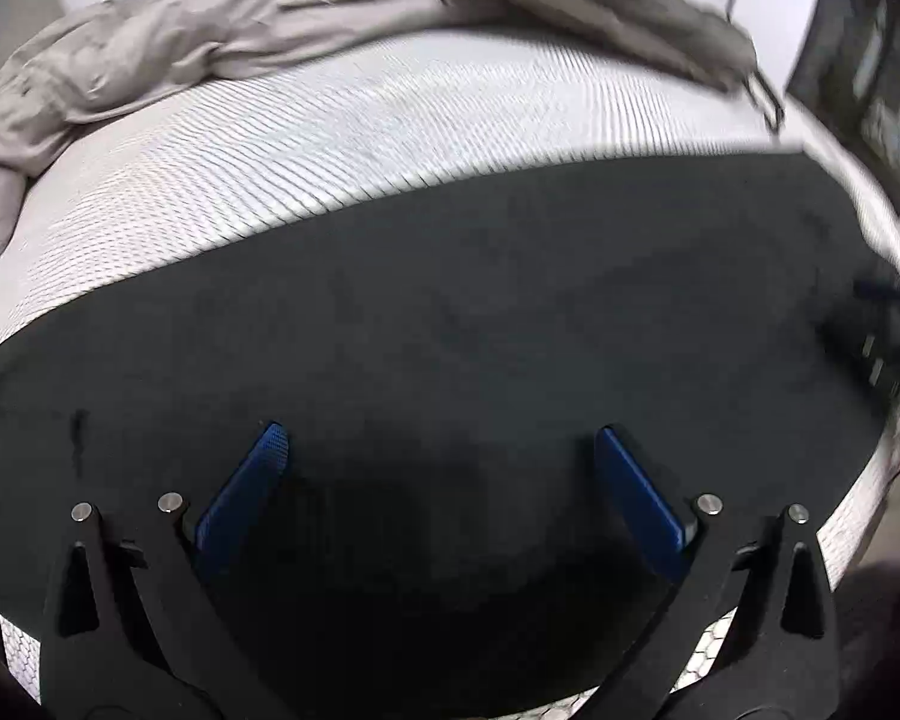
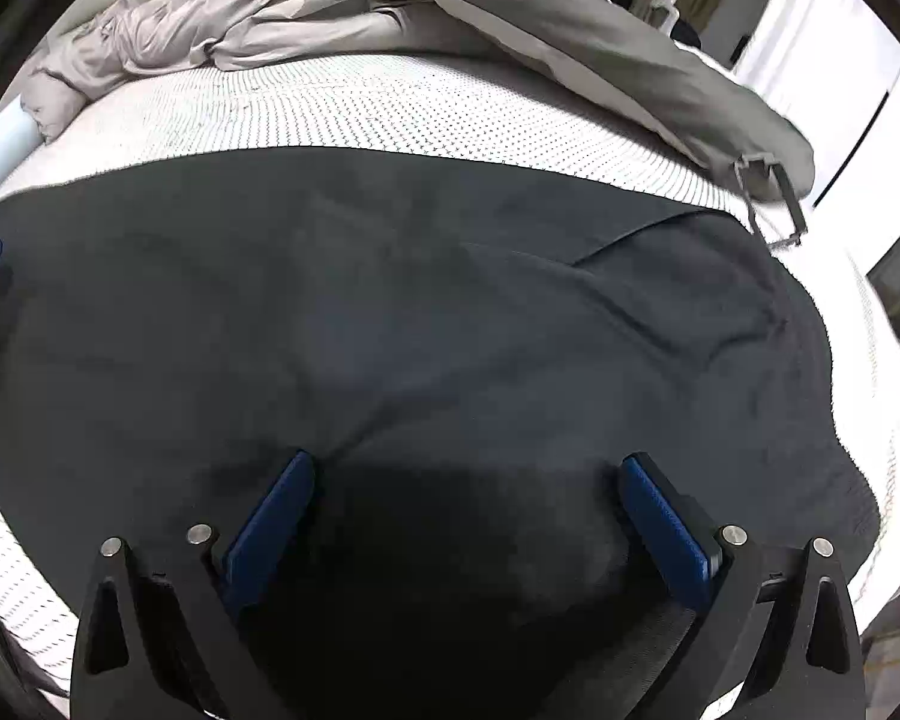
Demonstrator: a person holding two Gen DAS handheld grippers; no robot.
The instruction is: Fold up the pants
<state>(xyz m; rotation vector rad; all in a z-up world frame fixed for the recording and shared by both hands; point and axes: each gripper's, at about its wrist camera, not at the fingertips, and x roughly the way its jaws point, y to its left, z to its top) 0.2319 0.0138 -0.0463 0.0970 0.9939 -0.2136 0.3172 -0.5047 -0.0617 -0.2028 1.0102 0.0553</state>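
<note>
Both tools, L & R, wide apart, empty, over dark pants spread flat on bed near front edge, prob. ready for fold grab.

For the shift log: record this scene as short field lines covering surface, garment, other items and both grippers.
surface: white patterned mattress
garment: dark pants spread flat over the mattress, a fold line near their far right corner
other items: crumpled grey bedding along the far edge
left gripper: jaws wide open just above the pants, holding nothing
right gripper: jaws wide open just above the pants, holding nothing
</note>
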